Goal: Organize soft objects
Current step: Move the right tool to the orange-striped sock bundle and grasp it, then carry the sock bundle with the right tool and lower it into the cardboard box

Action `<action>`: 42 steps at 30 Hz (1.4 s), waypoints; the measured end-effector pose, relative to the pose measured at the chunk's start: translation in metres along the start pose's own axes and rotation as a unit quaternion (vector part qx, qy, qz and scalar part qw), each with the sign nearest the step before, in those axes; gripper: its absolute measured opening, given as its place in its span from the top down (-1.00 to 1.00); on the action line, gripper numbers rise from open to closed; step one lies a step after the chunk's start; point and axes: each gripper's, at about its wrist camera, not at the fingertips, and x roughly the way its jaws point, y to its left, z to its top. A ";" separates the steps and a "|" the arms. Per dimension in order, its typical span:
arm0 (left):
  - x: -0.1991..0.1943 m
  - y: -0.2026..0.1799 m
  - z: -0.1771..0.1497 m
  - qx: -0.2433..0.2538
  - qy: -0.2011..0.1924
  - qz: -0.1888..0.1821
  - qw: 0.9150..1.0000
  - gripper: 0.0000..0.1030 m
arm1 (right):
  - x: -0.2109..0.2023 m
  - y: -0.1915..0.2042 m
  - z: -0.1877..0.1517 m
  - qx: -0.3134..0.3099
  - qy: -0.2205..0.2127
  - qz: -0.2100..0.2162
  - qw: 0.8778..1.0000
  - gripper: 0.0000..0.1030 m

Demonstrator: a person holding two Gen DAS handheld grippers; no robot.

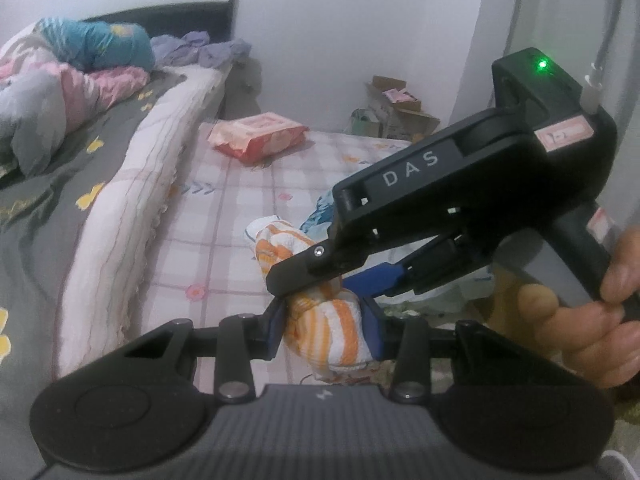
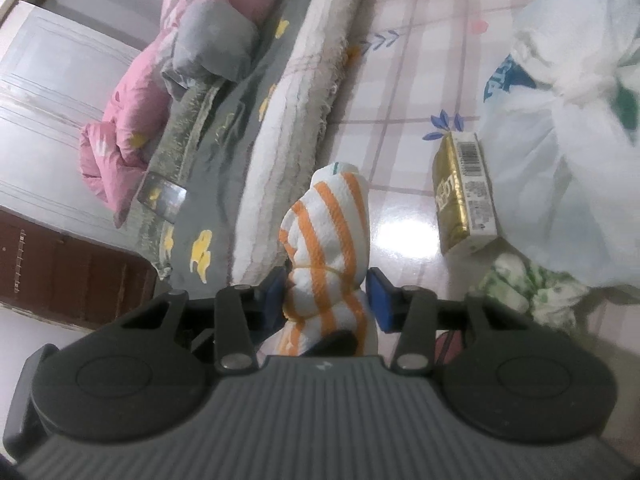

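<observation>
An orange-and-white striped cloth (image 1: 280, 246), twisted into a bundle, hangs above the pink checked floor (image 1: 224, 208). My left gripper (image 1: 325, 330) is shut on its lower part, with a blue pad pressing on each side. The right gripper's black housing (image 1: 460, 184) comes in from the right, held by a person's hand (image 1: 592, 320), and its fingers meet the same cloth just above mine. In the right wrist view the right gripper (image 2: 327, 294) pinches the striped cloth (image 2: 332, 208) at its narrow waist. The cloth's far end stands up beyond the pads.
A low mattress with a grey flowered sheet (image 1: 48, 200) and a pink quilt (image 2: 132, 108) lies to the left. A red packet (image 1: 256, 138) and cardboard boxes (image 1: 396, 108) sit near the wall. A gold box (image 2: 464, 192), a white plastic bag (image 2: 560, 120) and a green-patterned cloth (image 2: 532, 292) lie on the right.
</observation>
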 end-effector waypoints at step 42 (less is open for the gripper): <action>0.069 -0.089 0.042 0.000 0.034 -0.090 0.995 -0.12 | -0.236 -0.222 -0.029 0.016 -0.043 -0.195 0.980 0.00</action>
